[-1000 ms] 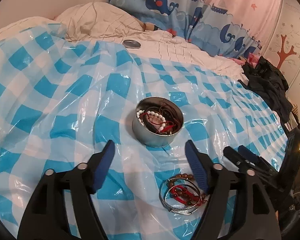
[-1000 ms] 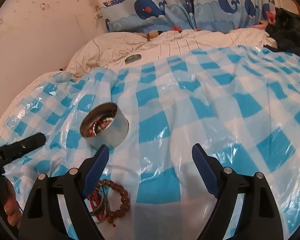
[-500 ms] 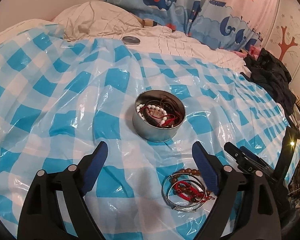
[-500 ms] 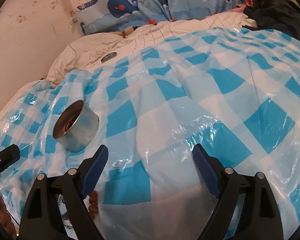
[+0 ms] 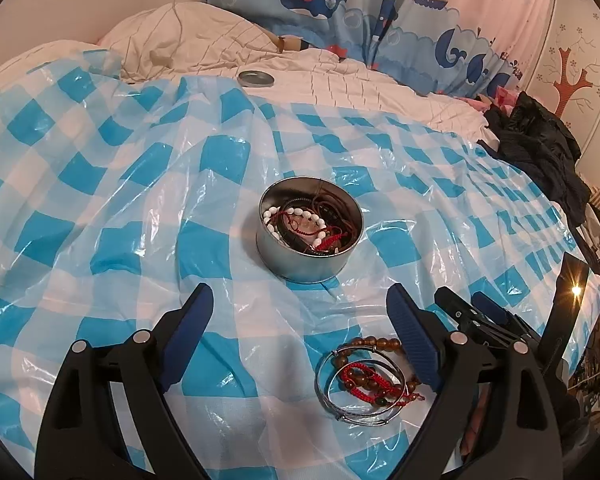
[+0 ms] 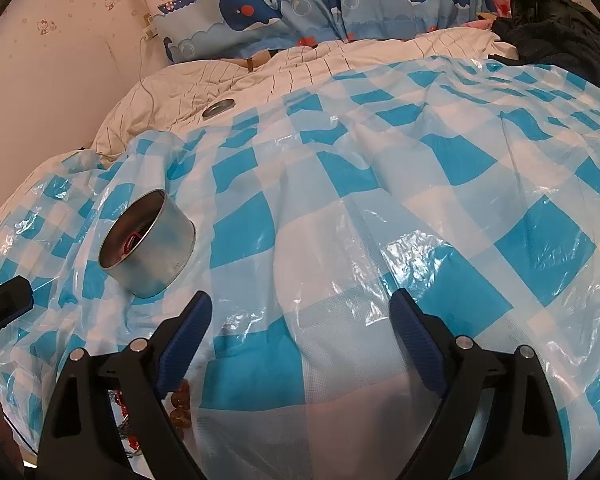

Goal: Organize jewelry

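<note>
A round metal tin (image 5: 310,236) sits on the blue-checked plastic sheet (image 5: 100,208), holding a white bead bracelet and red cords. It also shows in the right wrist view (image 6: 148,242). A pile of bracelets (image 5: 366,380) lies in front of it: brown beads, red cord and silver bangles. My left gripper (image 5: 298,320) is open and empty, just short of the tin, its right finger beside the pile. My right gripper (image 6: 300,328) is open and empty over bare sheet; the brown beads (image 6: 180,396) peek out behind its left finger.
The tin's lid (image 5: 256,78) lies on the white quilt (image 5: 340,80) at the back. Dark clothes (image 5: 540,152) are heaped at the right edge of the bed. A whale-print curtain (image 6: 300,8) hangs behind. The right gripper's tip (image 5: 476,316) shows in the left wrist view.
My left gripper has opened wider and drawn back a little. My right gripper has swung right, off the bracelet pile, which now sits mostly hidden behind its left finger.
</note>
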Action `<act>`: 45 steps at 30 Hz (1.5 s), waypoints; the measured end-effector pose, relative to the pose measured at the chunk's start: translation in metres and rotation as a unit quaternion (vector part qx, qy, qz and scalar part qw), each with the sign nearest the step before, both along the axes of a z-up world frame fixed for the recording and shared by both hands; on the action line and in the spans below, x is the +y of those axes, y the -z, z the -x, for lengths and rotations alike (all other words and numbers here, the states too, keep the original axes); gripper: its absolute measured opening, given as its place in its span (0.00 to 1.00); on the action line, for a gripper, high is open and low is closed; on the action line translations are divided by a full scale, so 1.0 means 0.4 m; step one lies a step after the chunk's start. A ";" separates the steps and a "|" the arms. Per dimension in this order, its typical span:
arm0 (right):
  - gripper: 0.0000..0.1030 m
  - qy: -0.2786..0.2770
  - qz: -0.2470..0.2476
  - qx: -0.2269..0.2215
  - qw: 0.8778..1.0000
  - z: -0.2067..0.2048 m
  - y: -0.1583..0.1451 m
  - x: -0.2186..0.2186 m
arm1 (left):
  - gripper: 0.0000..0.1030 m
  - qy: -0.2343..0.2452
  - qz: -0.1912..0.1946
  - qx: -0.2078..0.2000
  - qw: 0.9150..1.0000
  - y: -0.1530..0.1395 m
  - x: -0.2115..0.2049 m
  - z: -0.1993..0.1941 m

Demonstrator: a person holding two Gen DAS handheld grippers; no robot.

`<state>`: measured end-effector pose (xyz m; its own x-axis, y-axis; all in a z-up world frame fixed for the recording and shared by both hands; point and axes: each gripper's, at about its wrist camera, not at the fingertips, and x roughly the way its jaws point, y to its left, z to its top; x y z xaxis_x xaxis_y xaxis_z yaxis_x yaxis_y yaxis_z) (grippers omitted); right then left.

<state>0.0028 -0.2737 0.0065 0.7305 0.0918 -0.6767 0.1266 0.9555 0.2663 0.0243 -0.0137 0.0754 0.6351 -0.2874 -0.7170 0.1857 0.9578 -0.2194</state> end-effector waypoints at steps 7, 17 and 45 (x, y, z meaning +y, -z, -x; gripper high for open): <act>0.86 -0.002 0.001 0.001 1.000 -0.002 0.004 0.003 | 0.82 0.002 -0.003 0.002 1.000 0.006 -0.005 0.001; 0.88 -0.003 0.002 0.001 1.000 -0.003 0.006 0.005 | 0.82 0.003 -0.004 0.002 1.000 0.006 -0.005 0.000; 0.90 -0.004 0.003 0.003 1.000 -0.006 0.011 0.010 | 0.82 0.013 -0.010 0.007 1.000 0.021 -0.032 -0.003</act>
